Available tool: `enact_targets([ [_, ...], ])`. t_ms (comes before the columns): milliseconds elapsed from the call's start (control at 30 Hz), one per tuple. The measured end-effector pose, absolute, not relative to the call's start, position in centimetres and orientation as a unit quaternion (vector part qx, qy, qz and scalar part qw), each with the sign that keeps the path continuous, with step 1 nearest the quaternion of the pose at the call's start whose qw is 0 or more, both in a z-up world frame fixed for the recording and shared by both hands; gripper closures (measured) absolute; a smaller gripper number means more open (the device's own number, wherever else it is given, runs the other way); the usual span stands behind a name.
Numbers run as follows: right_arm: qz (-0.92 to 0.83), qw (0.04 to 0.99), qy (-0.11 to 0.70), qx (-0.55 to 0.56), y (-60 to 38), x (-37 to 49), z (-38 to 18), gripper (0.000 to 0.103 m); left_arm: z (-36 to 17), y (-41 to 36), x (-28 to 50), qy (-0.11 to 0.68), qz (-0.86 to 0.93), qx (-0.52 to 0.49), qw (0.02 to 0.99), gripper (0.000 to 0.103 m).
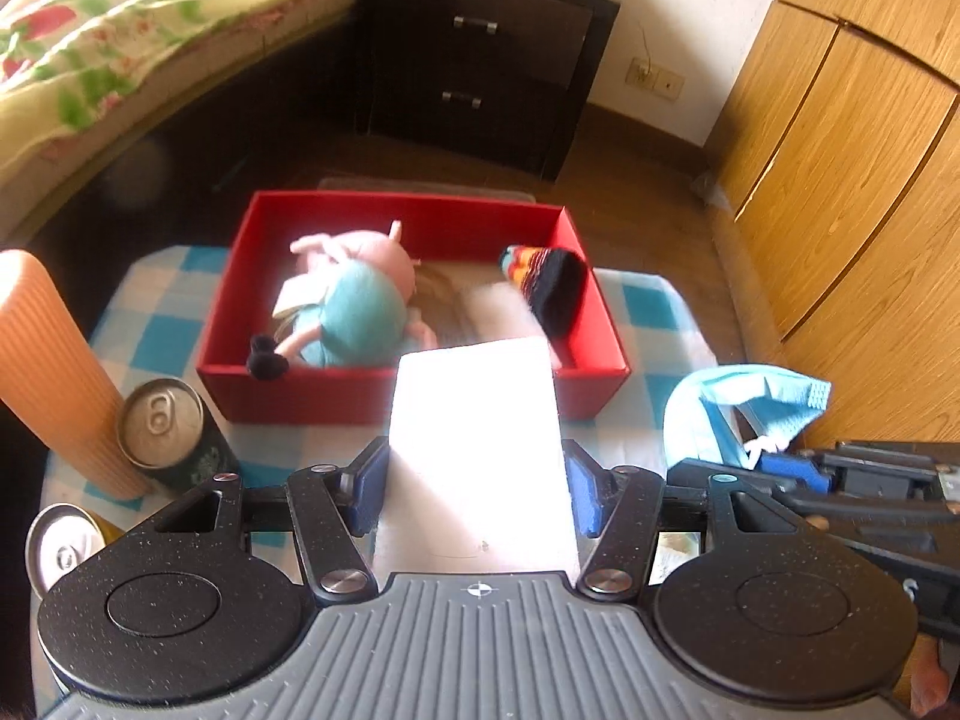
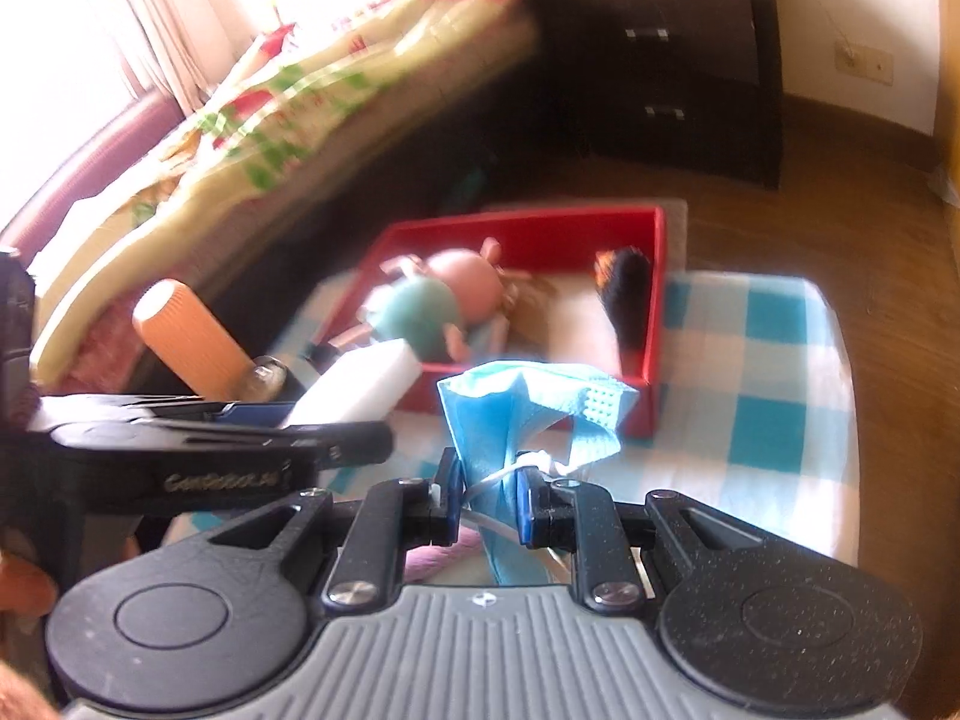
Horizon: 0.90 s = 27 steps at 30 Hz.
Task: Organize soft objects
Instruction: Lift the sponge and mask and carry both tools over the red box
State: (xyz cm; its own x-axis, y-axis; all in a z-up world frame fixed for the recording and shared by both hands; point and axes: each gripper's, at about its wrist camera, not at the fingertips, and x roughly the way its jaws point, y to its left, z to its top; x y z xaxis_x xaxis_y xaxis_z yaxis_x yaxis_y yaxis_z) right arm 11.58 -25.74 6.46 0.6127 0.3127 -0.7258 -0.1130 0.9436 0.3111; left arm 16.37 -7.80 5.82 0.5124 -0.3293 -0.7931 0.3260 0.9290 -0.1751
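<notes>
Left gripper [image 1: 477,489]: a white rectangular block [image 1: 480,450], apparently a sponge, is clamped between the blue pads [image 1: 372,483] and projects forward over the near wall of the red box [image 1: 300,399]. In the right wrist view the same block [image 2: 360,384] is seen from the side, held out ahead of the left gripper [image 2: 288,417] and just short of the box's near left corner.

Right gripper [image 2: 489,501]: the jaws are closed on a crumpled blue face mask [image 2: 528,414], whose white ear loop [image 2: 510,474] is pinched between the pads together with the fabric. The mask is carried clear of the checked cloth [image 2: 750,360], just in front of the red box [image 2: 657,312]. In the left wrist view the mask [image 1: 744,408] appears at the right, above the right gripper [image 1: 780,462].

Contents of the red box: a pink plush toy in a teal garment [image 1: 354,300] lies on its side in the left half; a dark knitted item with striped trim [image 1: 549,288] lies against the right wall.

Surroundings: the blue-and-white checked cloth [image 1: 180,294] lies beneath the box. An orange ribbed cylinder [image 1: 54,378] and two drink cans [image 1: 165,426] [image 1: 63,546] stand at the left of the cloth. A bed with a floral cover [image 1: 120,30], a dark nightstand [image 1: 480,60] and a wooden wardrobe [image 1: 840,150] are visible behind.
</notes>
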Motion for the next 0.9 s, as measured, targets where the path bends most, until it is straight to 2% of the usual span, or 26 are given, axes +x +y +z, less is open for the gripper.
enact_targets([
  [333,0.119,0.9,0.407,0.102,-24.4,10.1,7.3,0.103,6.0,-7.8,14.4,0.448,-0.188,0.011,0.874,0.044],
  [667,0.1,0.918,0.367,0.108,-24.8,12.3,8.8,0.103,7.4,-8.1,16.5,0.426,-0.179,-0.008,0.887,0.044],
  [900,0.09,0.919,0.369,0.107,-25.1,14.7,8.2,0.103,6.9,-8.5,18.3,0.425,-0.167,-0.013,0.89,0.045],
])
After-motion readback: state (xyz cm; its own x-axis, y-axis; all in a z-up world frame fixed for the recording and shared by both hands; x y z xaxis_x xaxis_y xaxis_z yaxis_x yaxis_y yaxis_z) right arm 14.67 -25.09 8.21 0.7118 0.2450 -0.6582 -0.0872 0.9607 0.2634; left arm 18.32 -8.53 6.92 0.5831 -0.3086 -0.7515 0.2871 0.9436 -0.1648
